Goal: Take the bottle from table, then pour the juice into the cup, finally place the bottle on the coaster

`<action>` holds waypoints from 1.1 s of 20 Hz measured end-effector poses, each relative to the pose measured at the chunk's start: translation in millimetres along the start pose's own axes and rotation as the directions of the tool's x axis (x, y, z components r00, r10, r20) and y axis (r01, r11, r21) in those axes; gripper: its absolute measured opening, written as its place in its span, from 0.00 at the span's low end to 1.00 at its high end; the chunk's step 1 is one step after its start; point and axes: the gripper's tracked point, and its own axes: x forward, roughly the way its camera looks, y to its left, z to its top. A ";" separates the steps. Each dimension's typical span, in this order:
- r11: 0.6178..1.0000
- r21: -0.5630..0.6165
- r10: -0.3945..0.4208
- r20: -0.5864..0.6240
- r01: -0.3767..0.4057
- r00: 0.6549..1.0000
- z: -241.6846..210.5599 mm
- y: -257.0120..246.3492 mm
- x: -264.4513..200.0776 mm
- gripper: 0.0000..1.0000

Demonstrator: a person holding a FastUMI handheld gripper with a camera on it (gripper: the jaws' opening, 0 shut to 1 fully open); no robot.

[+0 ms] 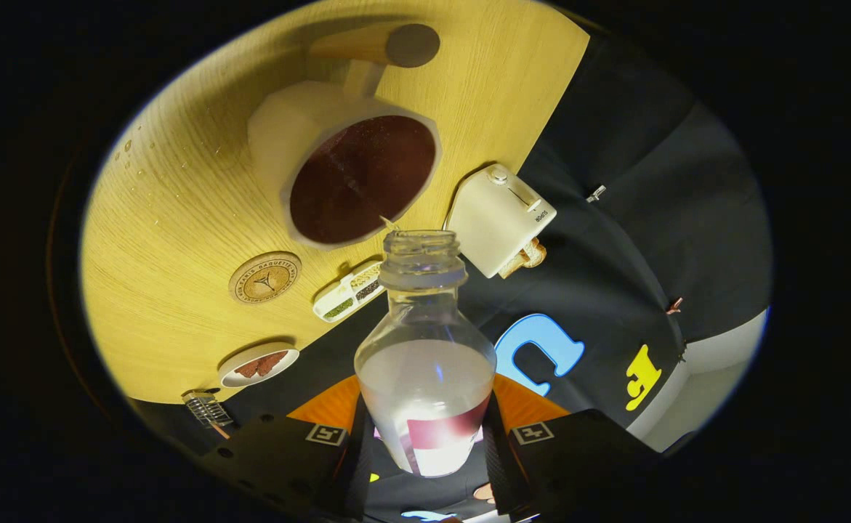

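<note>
Bottle [425, 349], clear, round-shouldered, clamped between fingers [338, 450]; faceted cup [352, 167] beyond

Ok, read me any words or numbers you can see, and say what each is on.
Coaster: ring of lettering, too small to read.
Toaster: small word by the lever, too blurred.
Bottle, clamped in the claw: nothing readable on its label.

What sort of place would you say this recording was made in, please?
Probably a staged kitchen or breakfast table in a booth: a wooden table carries a toaster, a white cup, a coaster and a small plate. The gripper is shut on an open bottle.
</note>
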 end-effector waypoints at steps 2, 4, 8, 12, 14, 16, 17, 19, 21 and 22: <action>1.000 -0.005 0.000 -0.004 0.000 1.000 -3.4 -1.0 0.9 0.67; 1.000 0.002 0.001 -0.013 -0.001 1.000 -7.5 -2.4 1.5 0.67; 1.000 0.007 -0.005 -0.013 0.005 1.000 -6.3 -8.0 0.0 0.67; 1.000 0.007 -0.008 -0.010 0.008 1.000 -5.4 -11.1 0.8 0.67; 1.000 0.012 -0.007 -0.014 0.007 1.000 -6.4 -10.6 2.8 0.67; 1.000 0.014 -0.003 -0.021 0.003 1.000 -6.7 -9.6 2.5 0.67; 1.000 0.012 -0.002 -0.022 0.002 1.000 -7.0 -9.6 2.2 0.67; 1.000 0.009 -0.001 -0.018 0.002 1.000 -5.7 -9.8 1.8 0.67; 1.000 0.016 0.003 -0.016 -0.003 1.000 -4.6 -8.4 1.6 0.67; 0.999 0.033 0.011 -0.017 -0.011 1.000 -3.4 -6.9 0.1 0.67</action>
